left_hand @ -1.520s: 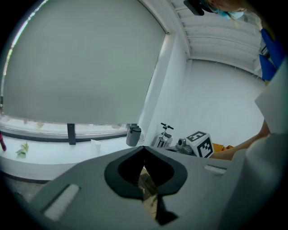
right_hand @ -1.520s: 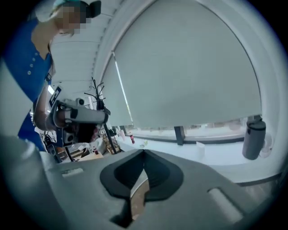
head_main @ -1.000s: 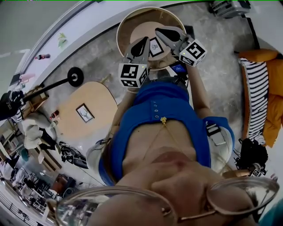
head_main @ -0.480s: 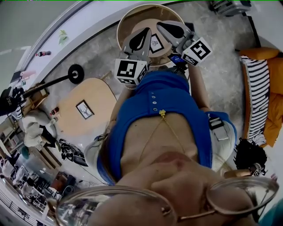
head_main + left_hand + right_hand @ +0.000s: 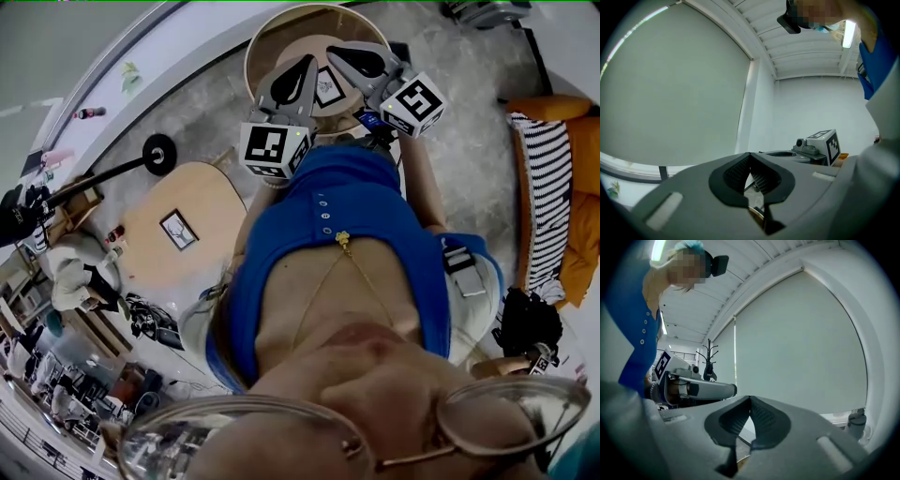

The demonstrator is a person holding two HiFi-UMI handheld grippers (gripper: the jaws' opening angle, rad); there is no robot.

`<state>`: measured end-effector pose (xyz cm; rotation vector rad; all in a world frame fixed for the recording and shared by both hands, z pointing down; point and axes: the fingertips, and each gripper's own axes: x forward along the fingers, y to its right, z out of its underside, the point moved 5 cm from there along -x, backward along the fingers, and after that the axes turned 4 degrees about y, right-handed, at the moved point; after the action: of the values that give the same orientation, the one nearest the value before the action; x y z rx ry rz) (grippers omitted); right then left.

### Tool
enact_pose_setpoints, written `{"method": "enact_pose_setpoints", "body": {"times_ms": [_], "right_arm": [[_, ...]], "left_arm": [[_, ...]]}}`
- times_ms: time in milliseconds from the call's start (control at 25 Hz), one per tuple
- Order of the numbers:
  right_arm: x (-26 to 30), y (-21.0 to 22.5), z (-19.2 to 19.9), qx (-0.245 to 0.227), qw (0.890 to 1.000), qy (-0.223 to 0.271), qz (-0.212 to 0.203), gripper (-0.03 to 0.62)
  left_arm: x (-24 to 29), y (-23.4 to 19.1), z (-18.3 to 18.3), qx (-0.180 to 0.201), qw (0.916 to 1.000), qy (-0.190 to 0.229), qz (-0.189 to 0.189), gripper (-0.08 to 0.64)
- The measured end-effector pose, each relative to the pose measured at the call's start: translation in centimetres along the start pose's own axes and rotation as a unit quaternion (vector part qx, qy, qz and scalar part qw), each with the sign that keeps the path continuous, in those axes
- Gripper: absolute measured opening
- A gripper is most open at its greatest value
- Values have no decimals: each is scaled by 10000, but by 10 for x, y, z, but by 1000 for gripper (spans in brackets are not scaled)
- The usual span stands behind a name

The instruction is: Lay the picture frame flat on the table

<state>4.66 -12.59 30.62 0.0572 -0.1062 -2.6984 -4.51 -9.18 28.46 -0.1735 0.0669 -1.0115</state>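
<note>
A small picture frame (image 5: 328, 87) with a white mat sits on the round wooden table (image 5: 272, 42), seen from above between my two grippers. Whether it lies flat or leans I cannot tell. My left gripper (image 5: 302, 73) is just left of the frame and my right gripper (image 5: 345, 62) just right of it. In the left gripper view the left gripper (image 5: 750, 155) has its jaws together with nothing between them. In the right gripper view the right gripper (image 5: 750, 399) is shut too and holds nothing. Both gripper views point up at a blind and the ceiling.
A second round table (image 5: 187, 234) at the lower left carries another small frame (image 5: 178, 230). A black stand with a round base (image 5: 159, 155) is beside it. An orange sofa with a striped blanket (image 5: 544, 197) lines the right side. My body in blue fills the middle.
Both grippers have drifted slightly farther over the round table, and the frame now sits a little higher in the head view. Both stay shut.
</note>
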Motion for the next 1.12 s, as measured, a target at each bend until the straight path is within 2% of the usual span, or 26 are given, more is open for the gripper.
{"method": "enact_pose_setpoints", "body": {"times_ms": [1120], "right_arm": [[-5, -8, -4, 22, 10000, 22, 54, 2]], "left_arm": [[-5, 3, 5, -20, 10000, -82, -18, 2]]}}
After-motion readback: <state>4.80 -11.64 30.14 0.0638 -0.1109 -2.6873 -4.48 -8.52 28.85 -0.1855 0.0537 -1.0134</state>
